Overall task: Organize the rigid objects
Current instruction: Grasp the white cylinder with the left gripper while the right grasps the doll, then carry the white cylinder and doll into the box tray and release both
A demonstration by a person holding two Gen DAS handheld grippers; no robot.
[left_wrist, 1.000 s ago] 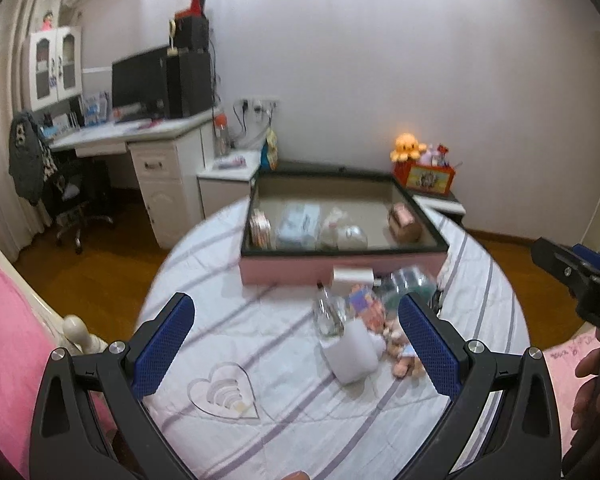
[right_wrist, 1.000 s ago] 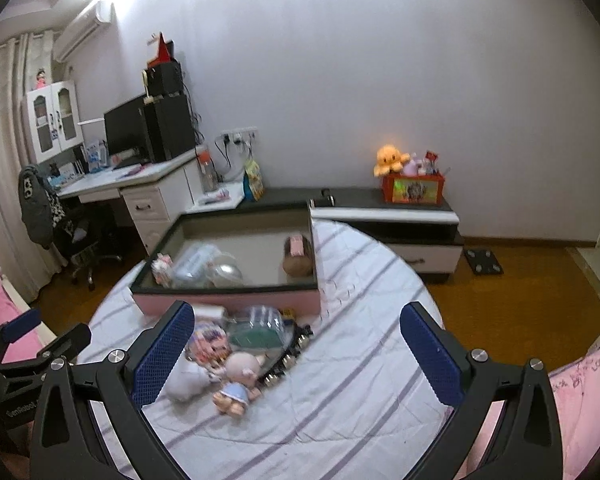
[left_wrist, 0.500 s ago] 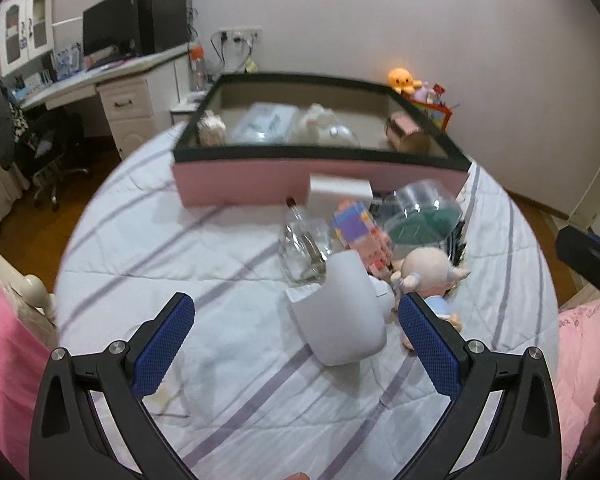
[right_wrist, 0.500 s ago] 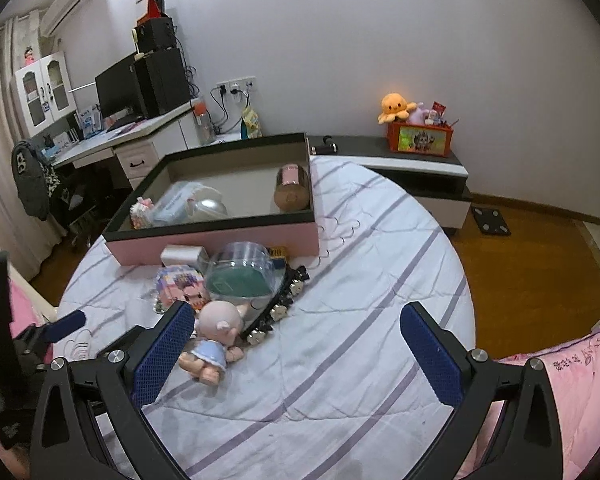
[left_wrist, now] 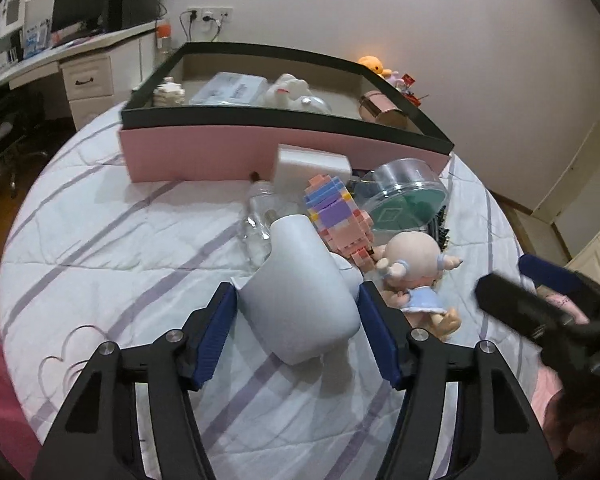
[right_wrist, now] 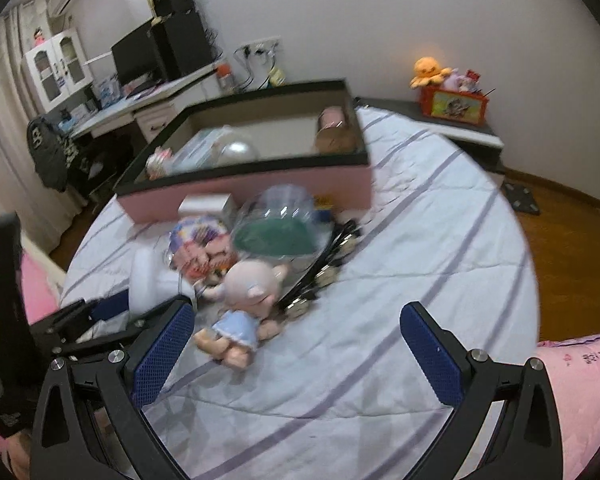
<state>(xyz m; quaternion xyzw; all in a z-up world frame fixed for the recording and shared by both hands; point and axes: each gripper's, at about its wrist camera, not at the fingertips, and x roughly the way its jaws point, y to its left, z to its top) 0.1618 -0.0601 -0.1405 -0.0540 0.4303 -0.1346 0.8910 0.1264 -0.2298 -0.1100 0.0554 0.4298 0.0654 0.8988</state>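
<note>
The left gripper point(left_wrist: 298, 322) has just been closing its jaws around the white cup-shaped container point(left_wrist: 300, 300), which lies tipped on its side on the striped bedspread point(left_wrist: 120, 248); the blue pads sit against its two flanks, so it looks gripped across its widest part, probably because that smooth body offers the only firm hold. Taking it first makes sense, as it lies nearest in the pile, with the clear bottle point(left_wrist: 260, 220), block figure point(left_wrist: 336, 216), doll point(left_wrist: 414, 268) and clear round case point(left_wrist: 404, 196) crowded behind it. The pink-sided box point(left_wrist: 204, 152) stands just beyond the pile, already holding several items, and seems the likely destination. The right gripper point(right_wrist: 298, 354) hovers with jaws wide apart and nothing between them, its left finger just beside the doll, perhaps lining up for that toy.
</note>
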